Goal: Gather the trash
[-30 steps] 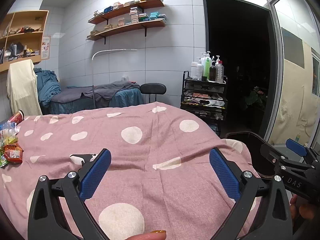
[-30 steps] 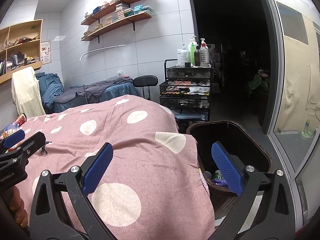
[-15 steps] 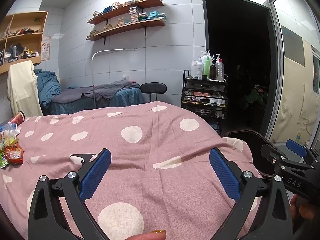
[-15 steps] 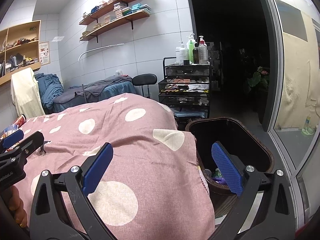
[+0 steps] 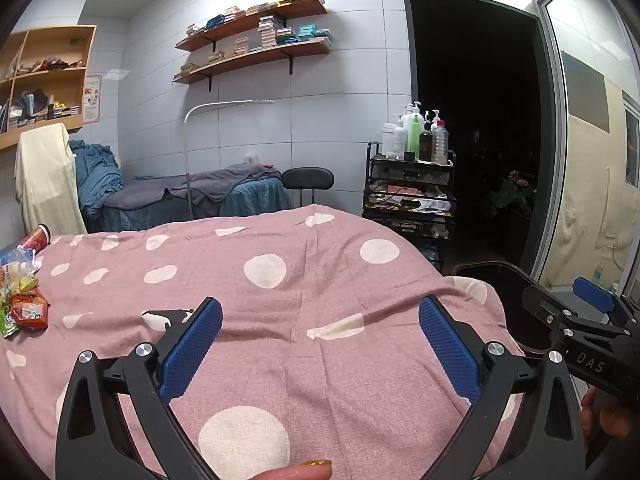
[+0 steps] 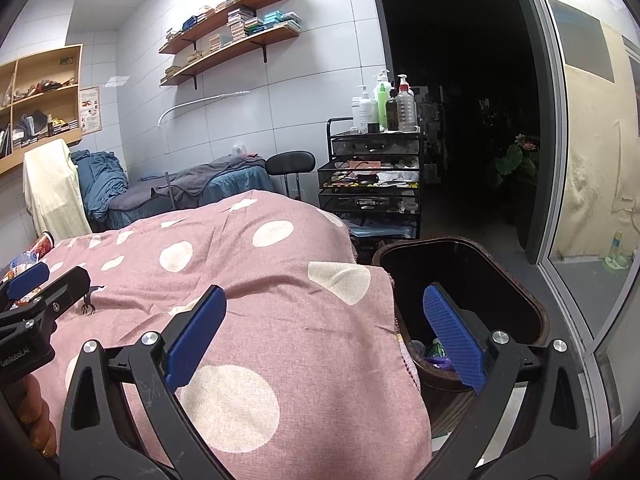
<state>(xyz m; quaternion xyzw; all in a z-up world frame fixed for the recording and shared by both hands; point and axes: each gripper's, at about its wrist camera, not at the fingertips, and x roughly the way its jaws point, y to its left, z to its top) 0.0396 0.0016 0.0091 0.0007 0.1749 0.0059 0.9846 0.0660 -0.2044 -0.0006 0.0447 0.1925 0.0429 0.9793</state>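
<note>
From the left wrist camera, the left gripper (image 5: 320, 336) is held above a pink cloth with pale dots (image 5: 280, 288), its blue pads spread wide and nothing caught between them. Far off to its left, at the cloth's edge, a heap of trash (image 5: 22, 300) is seen: bright snack wrappers, a crumpled clear bottle and a red cup lying on its side. To its right, the right gripper (image 5: 592, 300) is glimpsed, with a dark trash bin (image 5: 492, 270) partly hidden behind it. Ahead, past the cloth, a black wire cart (image 5: 410, 196) topped with bottles is placed against the tiled wall.

From the right wrist camera, the right gripper (image 6: 324, 336) is likewise shown wide open and empty. Its left pad is poised over the pink cloth (image 6: 248, 280), while its right pad is set over the mouth of the bin (image 6: 536, 312), which stands just beside the cloth's hanging edge. Some discarded scraps (image 6: 436, 350) are visible inside the bin. The left gripper (image 6: 28, 280) is seen far to the left, near the trash heap (image 6: 36, 250).
</note>
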